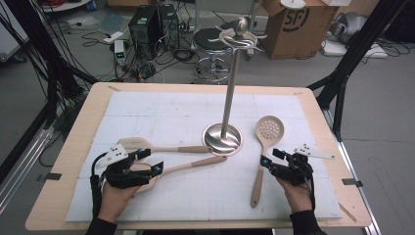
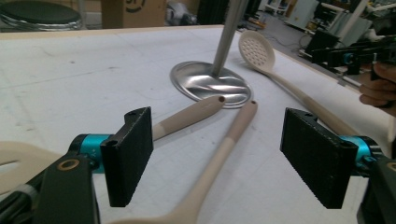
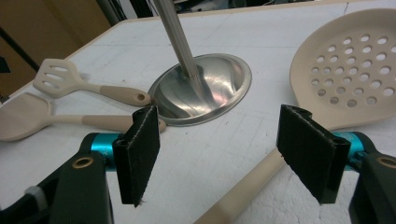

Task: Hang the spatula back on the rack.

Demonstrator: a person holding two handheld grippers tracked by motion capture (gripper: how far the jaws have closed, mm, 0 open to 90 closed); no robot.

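A steel utensil stand (image 1: 223, 138) rises mid-table on a round base, its hooks (image 1: 239, 38) bare. Three beige utensils lie flat around it. A slotted spatula (image 1: 135, 143) and a spoon (image 1: 195, 164) lie to its left, a perforated skimmer (image 1: 269, 129) to its right. My left gripper (image 1: 150, 161) is open over the spoon, whose handle (image 2: 233, 135) runs between the jaws. My right gripper (image 1: 270, 157) is open over the skimmer's handle (image 3: 247, 186), just below the skimmer's head (image 3: 355, 70). Neither holds anything.
A white foam mat (image 1: 161, 112) covers a wooden table (image 1: 80, 127). The stand's base (image 2: 210, 86) lies close ahead of both grippers. Beyond the far edge are a stool (image 1: 210, 41), a cardboard box (image 1: 298, 27), cables and black tripod legs (image 1: 342, 73).
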